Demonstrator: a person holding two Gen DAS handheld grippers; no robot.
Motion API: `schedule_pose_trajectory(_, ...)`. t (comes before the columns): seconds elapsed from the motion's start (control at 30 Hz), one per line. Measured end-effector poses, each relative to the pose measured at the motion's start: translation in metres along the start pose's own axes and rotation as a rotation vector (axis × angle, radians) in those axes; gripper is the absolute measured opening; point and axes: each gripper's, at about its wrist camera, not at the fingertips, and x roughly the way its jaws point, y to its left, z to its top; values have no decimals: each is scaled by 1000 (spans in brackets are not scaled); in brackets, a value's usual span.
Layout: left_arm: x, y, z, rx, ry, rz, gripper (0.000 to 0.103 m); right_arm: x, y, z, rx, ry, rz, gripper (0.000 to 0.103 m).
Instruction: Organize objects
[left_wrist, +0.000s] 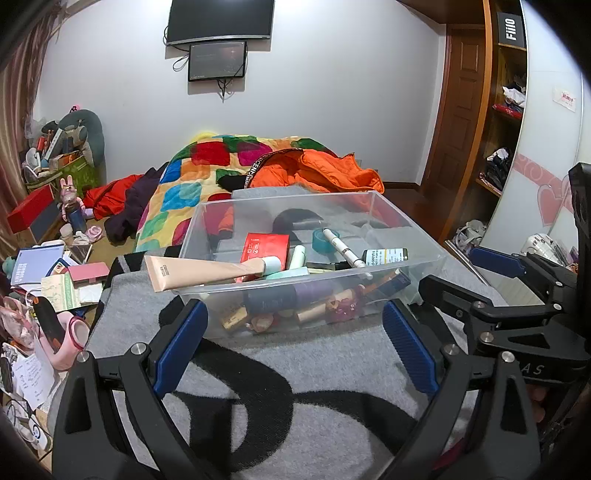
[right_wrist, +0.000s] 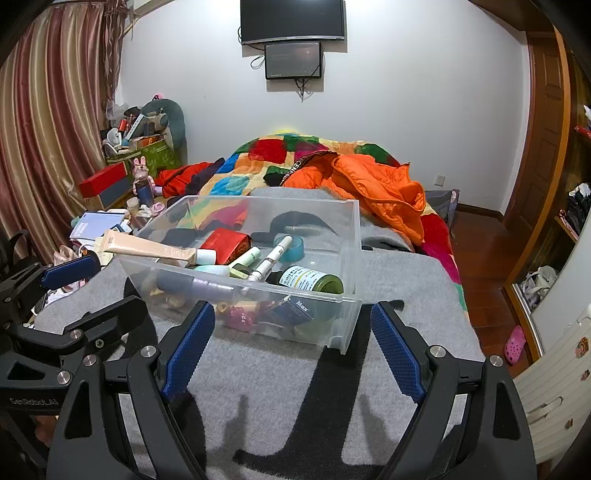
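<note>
Left wrist view looks over a clear plastic storage bin (left_wrist: 314, 236) resting on a grey blanket with black markings (left_wrist: 325, 365). The left gripper (left_wrist: 295, 343) hangs just in front of the bin's near wall, its blue-padded jaws spread wide and holding nothing. A long peach-coloured cosmetic tube (left_wrist: 207, 271) lies across the bin's near left rim, its flat end jutting out past the wall. Inside the bin lie a red cardboard box (left_wrist: 264, 251), a white pen-shaped applicator (left_wrist: 345, 251), a teal tape roll (left_wrist: 321, 238) and a dark green bottle with a white label (left_wrist: 384, 254). Behind the bin sit a multicoloured patchwork quilt (left_wrist: 207, 177) and a crumpled orange jacket (left_wrist: 332, 170). Right of the bin, the right gripper (left_wrist: 491, 273) shows from the side with its jaws parted. Papers and boxes clutter the floor left of the bin.

Right wrist view shows the right gripper (right_wrist: 291, 347) wide open and empty before the bin's (right_wrist: 351, 236) near right corner, where a handle lip protrudes. Only here can the green bottle's (right_wrist: 310, 282) label side be seen, along with a dark blue box marked "Max" (right_wrist: 299, 310) low against the bin's near wall. The left gripper (right_wrist: 88, 284) enters left of the bin, jaws apart.
</note>
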Motion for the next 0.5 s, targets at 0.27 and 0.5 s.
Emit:
schedule_pose_trajectory(0.27,-1,0,-1,-3,1,-3,97,1,-1,-1,5,5,2,85)
schedule_pose_trajectory(0.5,0,0,-2,-2,8,-11,97,1,-1,-1,5,4,2,85)
